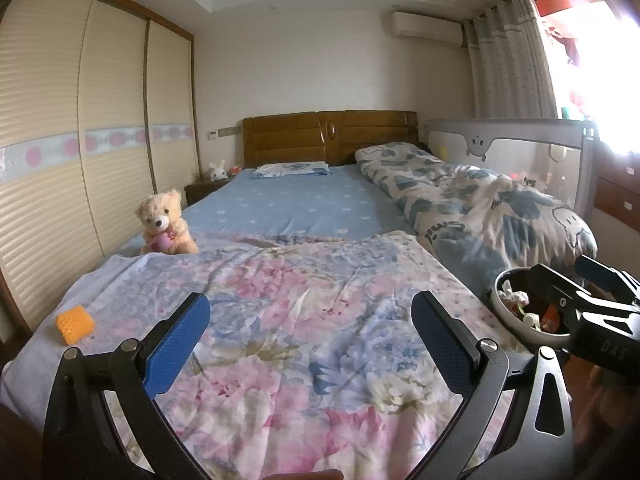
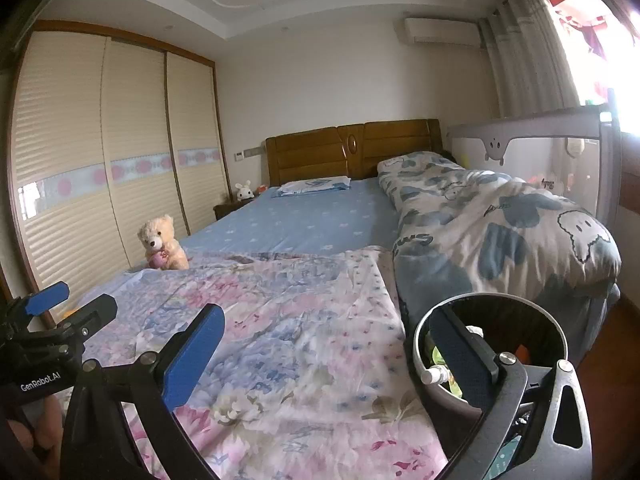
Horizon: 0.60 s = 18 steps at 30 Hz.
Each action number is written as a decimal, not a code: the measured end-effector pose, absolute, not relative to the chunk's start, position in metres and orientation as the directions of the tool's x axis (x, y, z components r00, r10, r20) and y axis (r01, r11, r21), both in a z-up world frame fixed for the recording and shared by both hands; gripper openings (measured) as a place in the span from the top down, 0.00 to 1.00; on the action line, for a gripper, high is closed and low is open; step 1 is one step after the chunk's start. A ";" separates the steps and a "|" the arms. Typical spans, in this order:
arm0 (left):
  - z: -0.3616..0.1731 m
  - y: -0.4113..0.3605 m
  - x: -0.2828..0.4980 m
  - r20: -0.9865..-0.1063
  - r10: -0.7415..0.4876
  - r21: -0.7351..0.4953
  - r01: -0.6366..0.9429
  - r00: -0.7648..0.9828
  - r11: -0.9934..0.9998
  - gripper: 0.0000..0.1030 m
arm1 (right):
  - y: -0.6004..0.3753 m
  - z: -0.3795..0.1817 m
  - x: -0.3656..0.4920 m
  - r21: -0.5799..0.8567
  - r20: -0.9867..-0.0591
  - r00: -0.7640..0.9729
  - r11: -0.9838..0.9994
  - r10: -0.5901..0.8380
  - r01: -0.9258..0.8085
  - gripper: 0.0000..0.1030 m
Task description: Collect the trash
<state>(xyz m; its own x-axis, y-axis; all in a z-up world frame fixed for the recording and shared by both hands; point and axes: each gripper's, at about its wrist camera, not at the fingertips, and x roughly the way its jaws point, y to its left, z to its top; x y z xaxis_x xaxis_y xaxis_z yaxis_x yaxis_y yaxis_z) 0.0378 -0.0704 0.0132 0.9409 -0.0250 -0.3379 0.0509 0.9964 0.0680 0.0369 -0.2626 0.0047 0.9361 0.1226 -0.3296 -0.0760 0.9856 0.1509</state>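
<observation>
An orange-yellow foam net sleeve (image 1: pixel 75 323) lies on the floral sheet (image 1: pixel 304 280) near the bed's left edge, left of my left gripper (image 1: pixel 312 344). That gripper hovers open over the sheet with nothing between its blue pads. A round bin (image 1: pixel 498 300) with a white rim stands at the bed's right side and holds crumpled paper, an orange scrap and a small white bottle (image 2: pixel 435 374). My right gripper (image 2: pixel 326 360) is open. Its right finger (image 2: pixel 460 356) reaches inside the bin (image 2: pixel 520 300), while its left finger sits over the sheet.
A teddy bear (image 1: pixel 165 224) sits at the bed's left edge beyond the floral sheet. A rolled patterned quilt (image 1: pixel 480 204) fills the right side, with a grey bed rail (image 1: pixel 504 140) behind it. A pillow (image 1: pixel 290 169) lies by the wooden headboard. Wardrobe doors (image 1: pixel 80 140) line the left wall.
</observation>
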 end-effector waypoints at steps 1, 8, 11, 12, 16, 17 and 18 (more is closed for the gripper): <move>0.013 -0.070 0.038 -0.337 -0.024 0.069 0.050 0.941 0.996 0.00 | -0.263 0.005 0.037 0.151 -0.329 0.936 0.986 0.123 -0.077 0.00; 0.014 -0.069 0.039 -0.345 -0.016 0.064 0.040 0.938 0.997 0.00 | -0.261 0.006 0.036 0.154 -0.325 0.937 0.985 0.128 -0.081 0.00; 0.014 -0.069 0.039 -0.347 -0.020 0.060 0.043 0.938 0.997 0.00 | -0.259 0.006 0.035 0.158 -0.323 0.937 0.984 0.131 -0.083 0.00; 0.014 -0.070 0.039 -0.346 -0.019 0.060 0.042 0.938 0.997 0.00 | -0.260 0.007 0.036 0.158 -0.325 0.937 0.984 0.131 -0.083 0.00; 0.014 -0.069 0.038 -0.342 -0.022 0.062 0.046 0.940 0.997 0.00 | -0.259 0.007 0.035 0.159 -0.324 0.937 0.984 0.132 -0.084 0.00; 0.014 -0.069 0.038 -0.342 -0.024 0.062 0.048 0.940 0.997 0.00 | -0.259 0.007 0.035 0.160 -0.324 0.937 0.984 0.133 -0.084 0.00; 0.014 -0.069 0.038 -0.341 -0.024 0.062 0.048 0.940 0.997 0.00 | -0.258 0.007 0.035 0.160 -0.325 0.936 0.984 0.132 -0.083 0.00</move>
